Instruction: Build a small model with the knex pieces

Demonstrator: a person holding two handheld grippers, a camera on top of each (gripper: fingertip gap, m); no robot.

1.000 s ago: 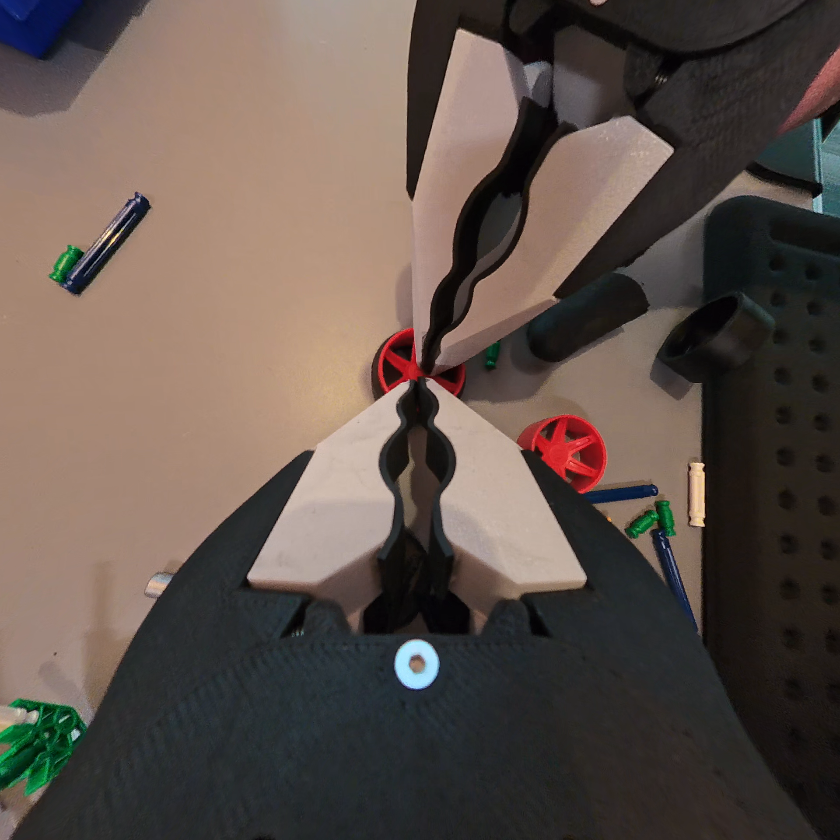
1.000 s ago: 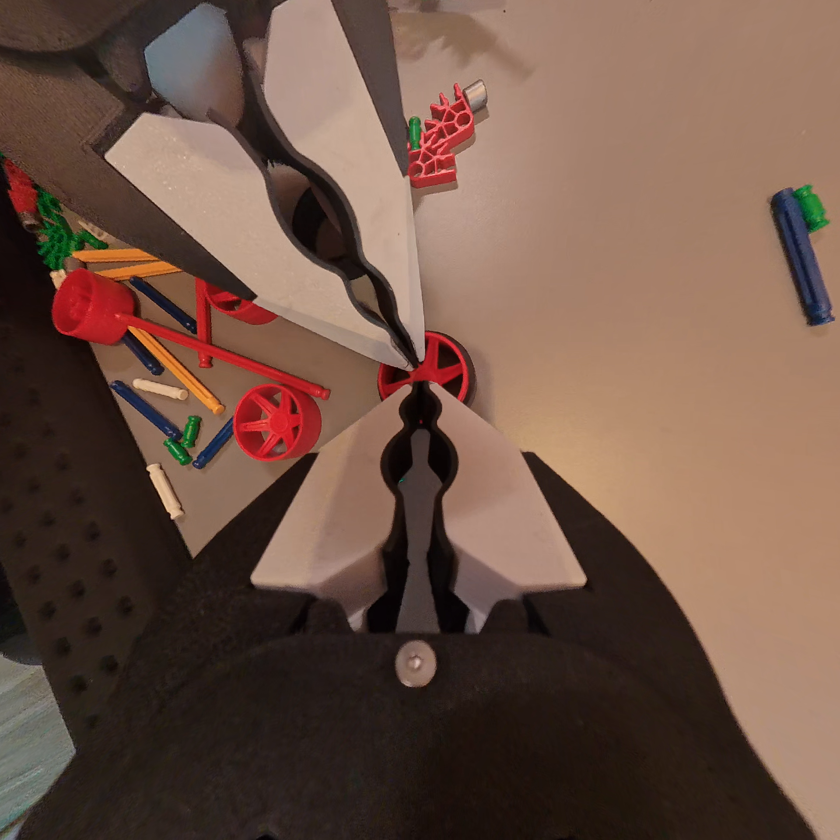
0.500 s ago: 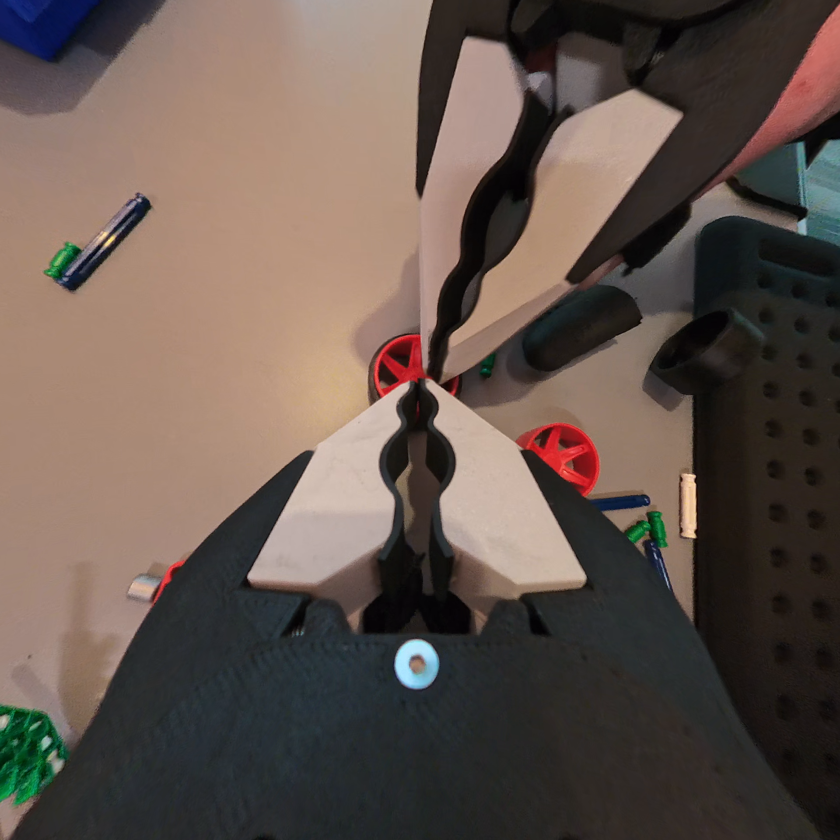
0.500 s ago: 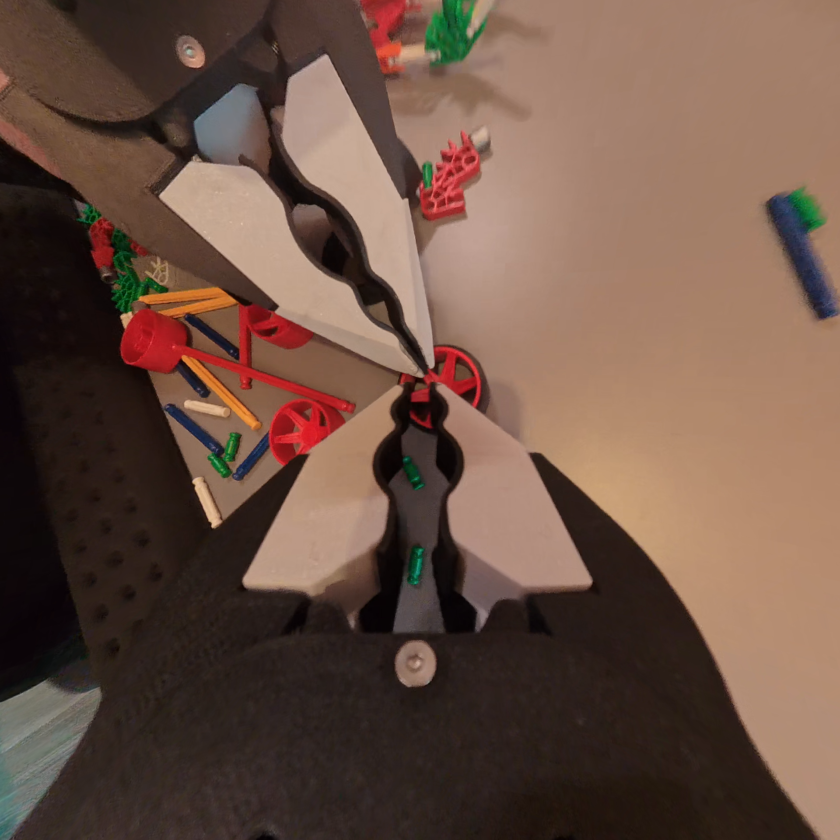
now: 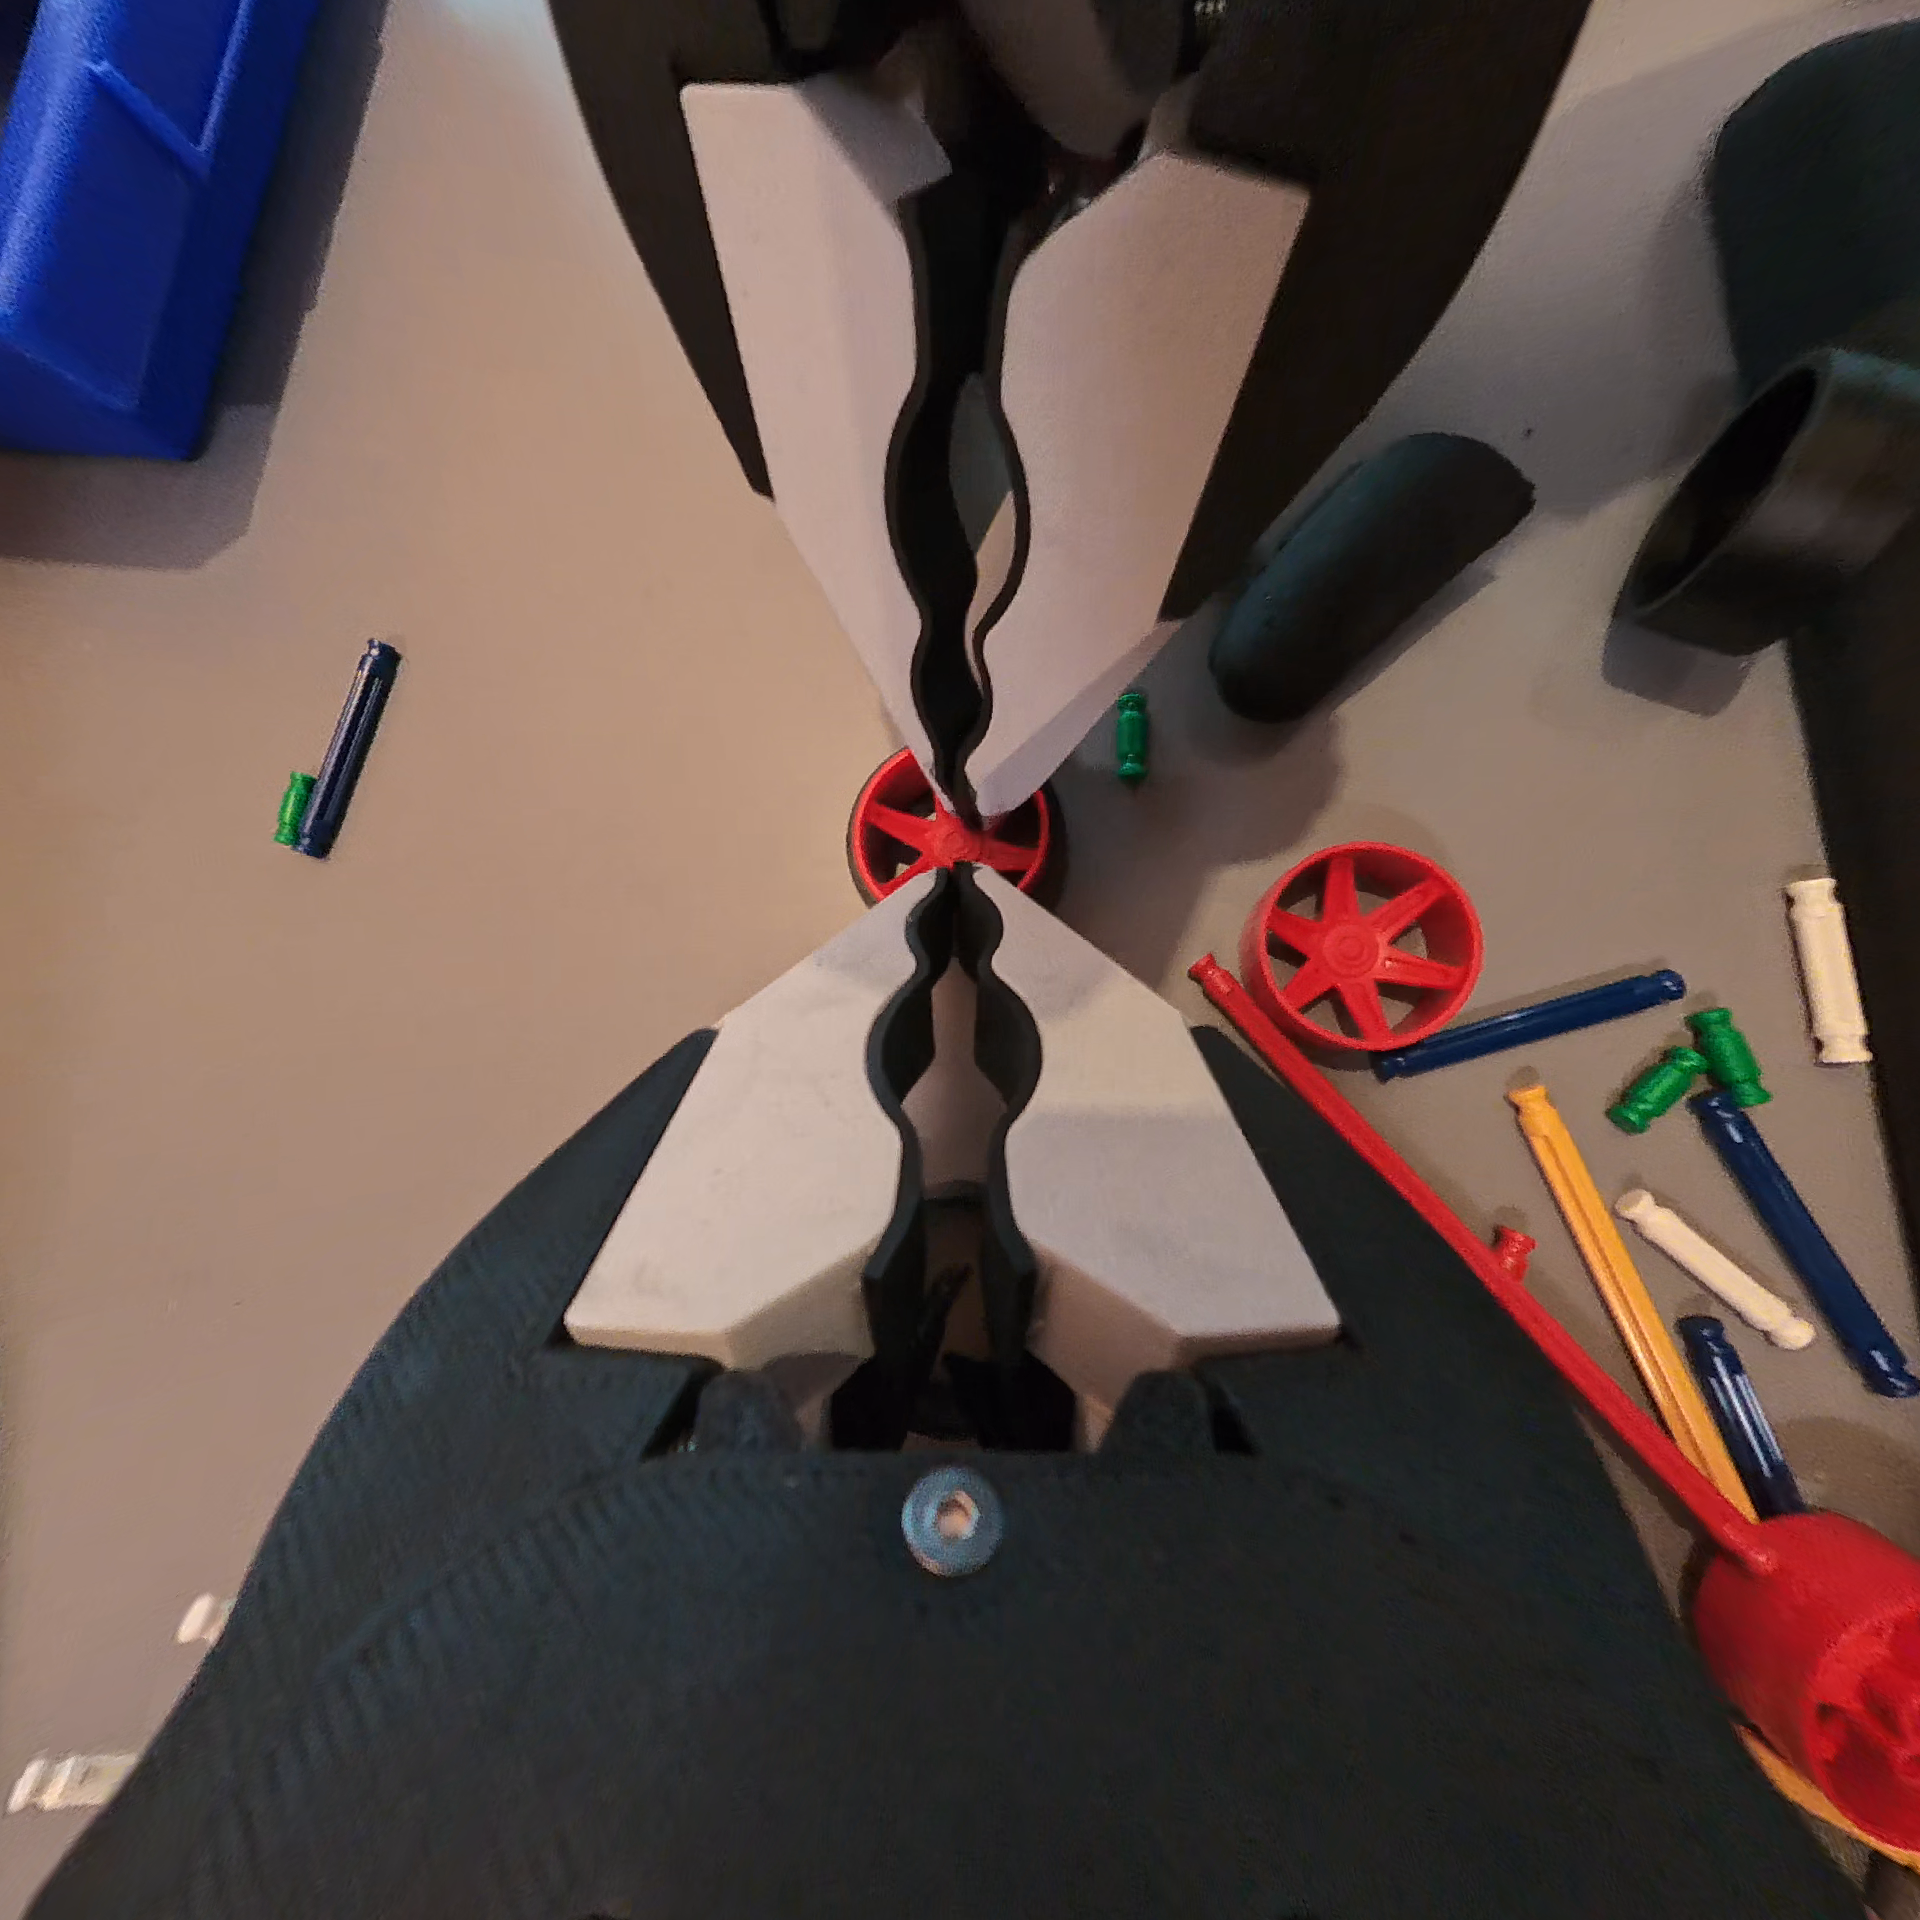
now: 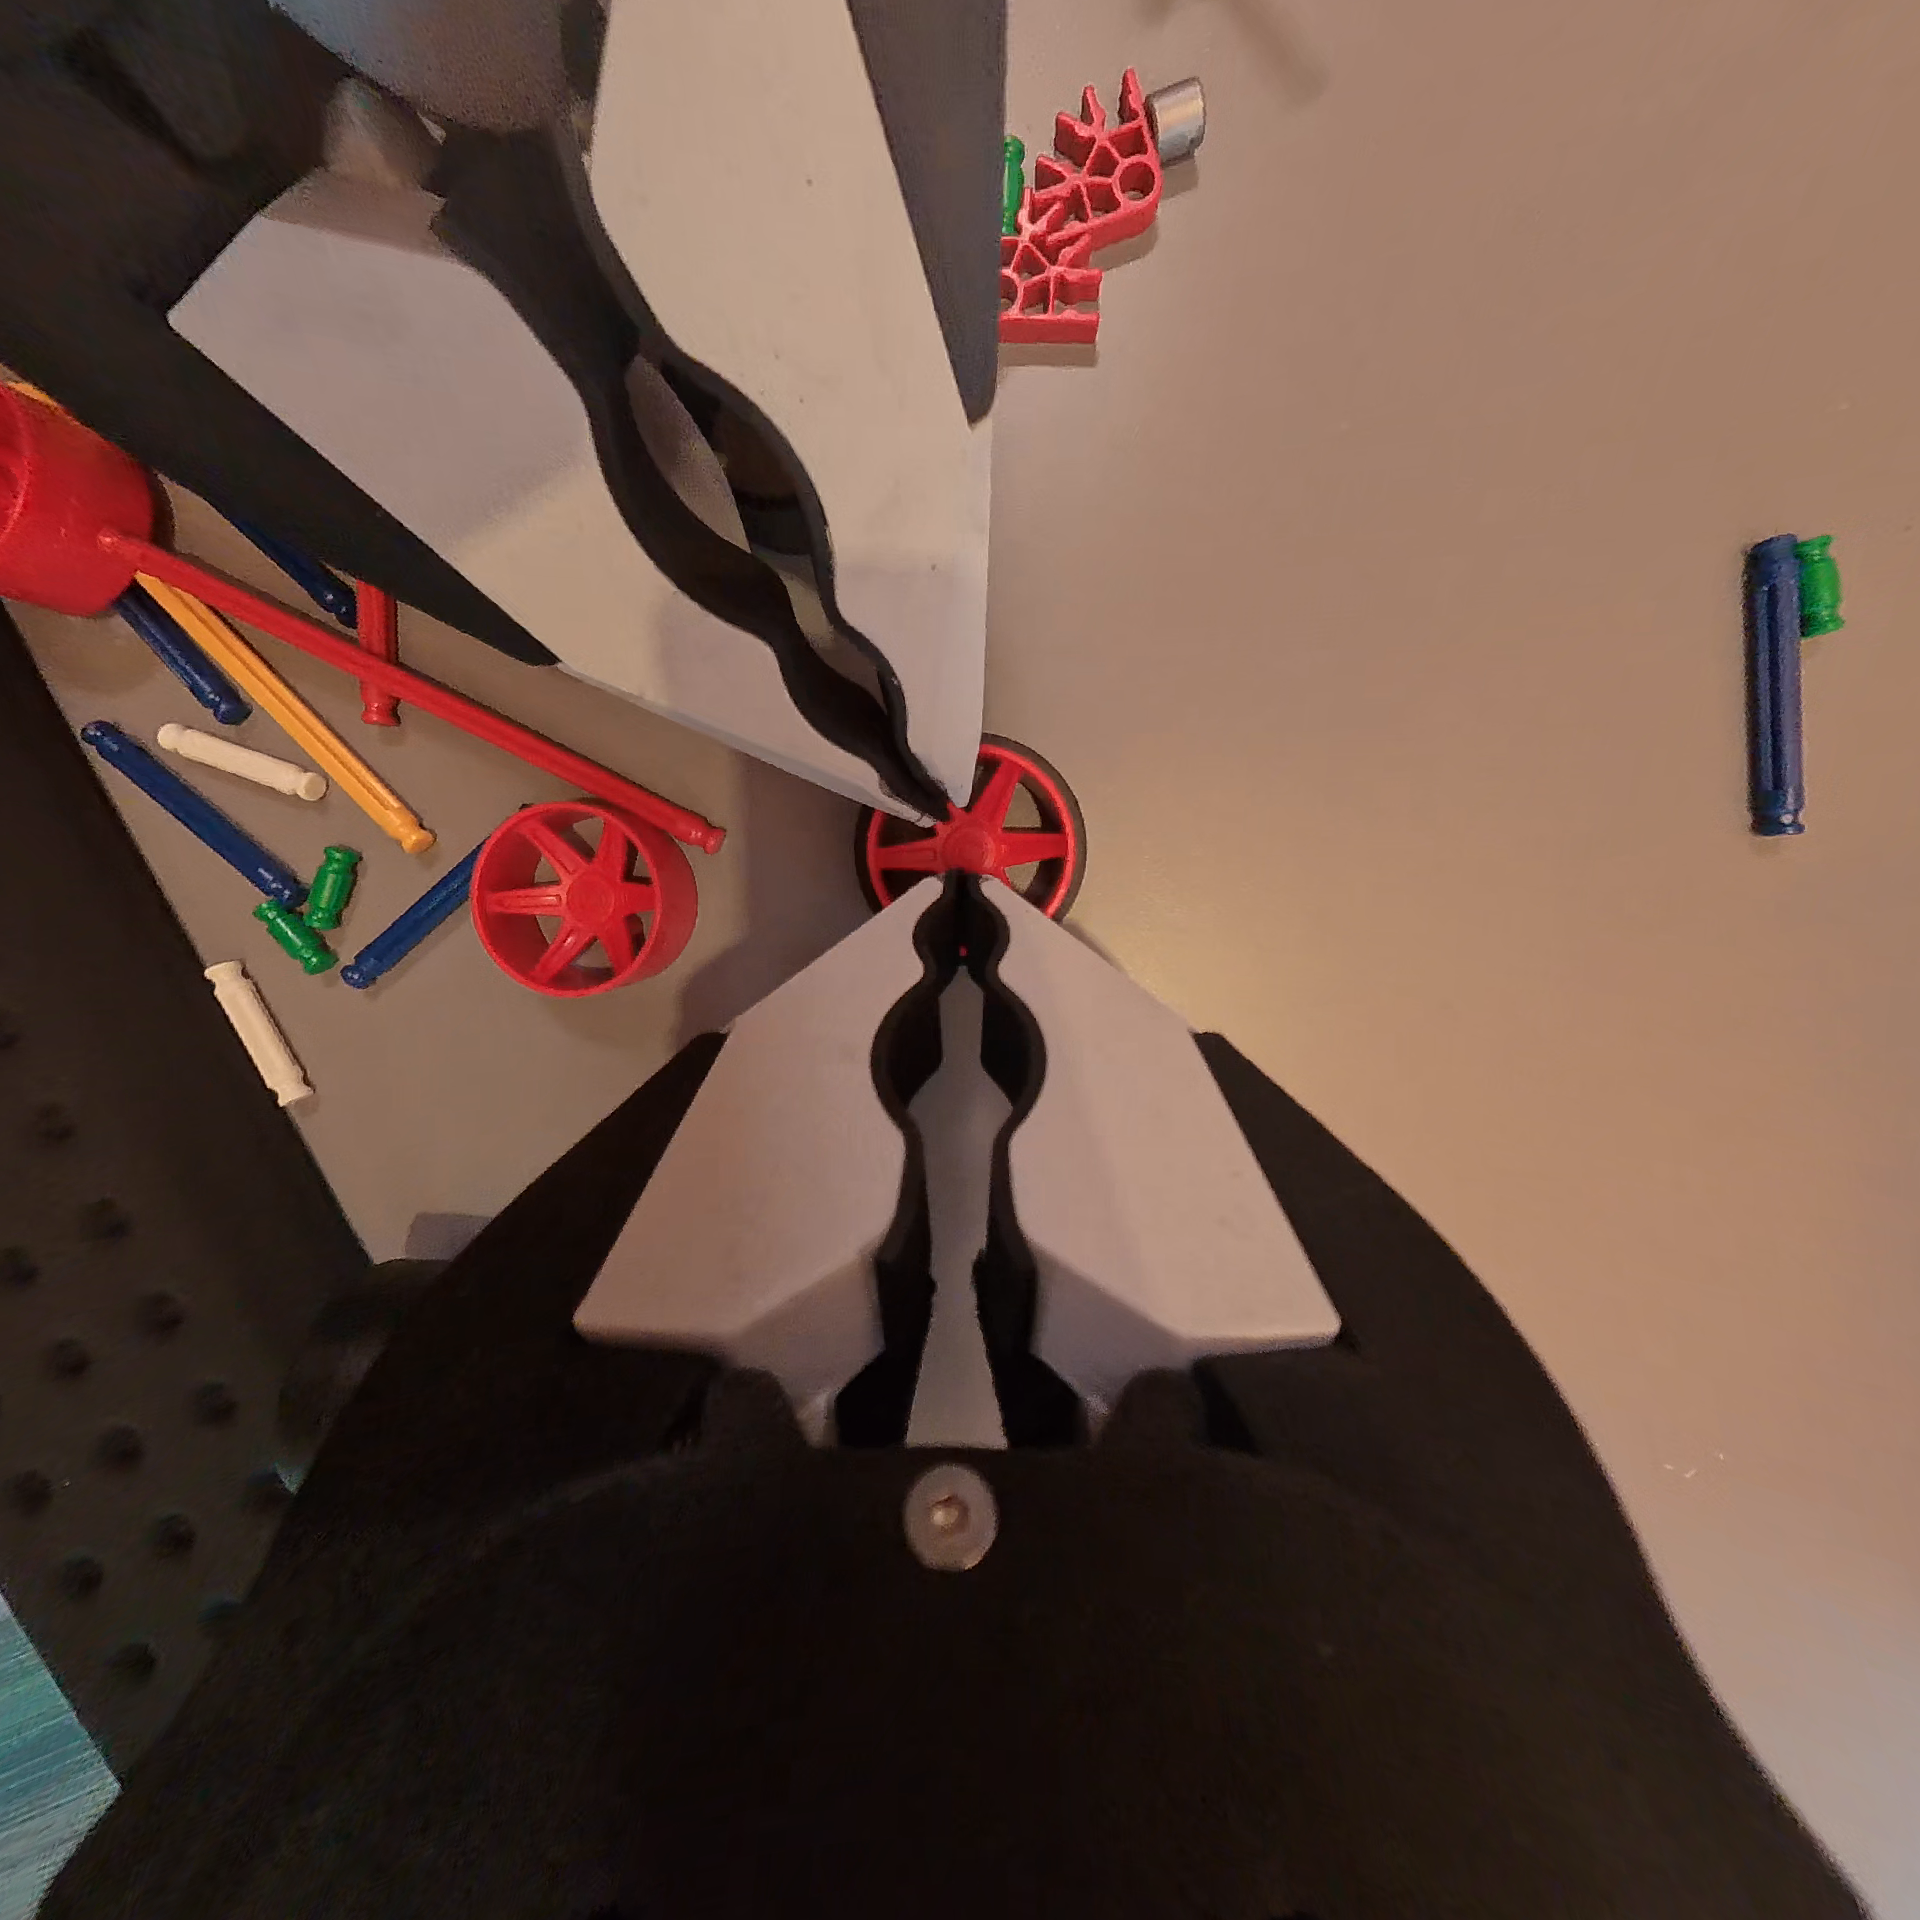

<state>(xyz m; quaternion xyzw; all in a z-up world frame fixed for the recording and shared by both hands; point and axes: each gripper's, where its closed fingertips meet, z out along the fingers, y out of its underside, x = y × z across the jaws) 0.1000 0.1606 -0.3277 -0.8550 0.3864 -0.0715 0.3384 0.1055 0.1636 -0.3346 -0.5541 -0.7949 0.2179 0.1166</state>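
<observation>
A red spoked wheel with a black tyre (image 5: 902,831) lies flat on the tan table; it also shows in the right wrist view (image 6: 1029,831). My left gripper (image 5: 954,883) is shut, its tips touching the wheel's hub from the near side. My right gripper (image 5: 961,805) is shut and comes in from the far side, tips on the same hub. In the right wrist view my right gripper (image 6: 954,883) meets the left gripper (image 6: 928,814) over the hub. I cannot tell whether either one pinches anything; a tiny red speck shows between the right gripper's pads.
A second red wheel without a tyre (image 5: 1361,945) lies to the right among loose blue, yellow, white and green rods and a long red rod on a red cylinder (image 5: 1829,1652). A blue bin (image 5: 104,208), a black perforated tray (image 6: 104,1299) and a red connector (image 6: 1081,218) stand around. The tips of both grippers are at nearly the same place.
Both cameras have come closer to the table and turned; the right gripper now stands straight opposite the left one. Both stay shut with their tips at the wheel's hub.
</observation>
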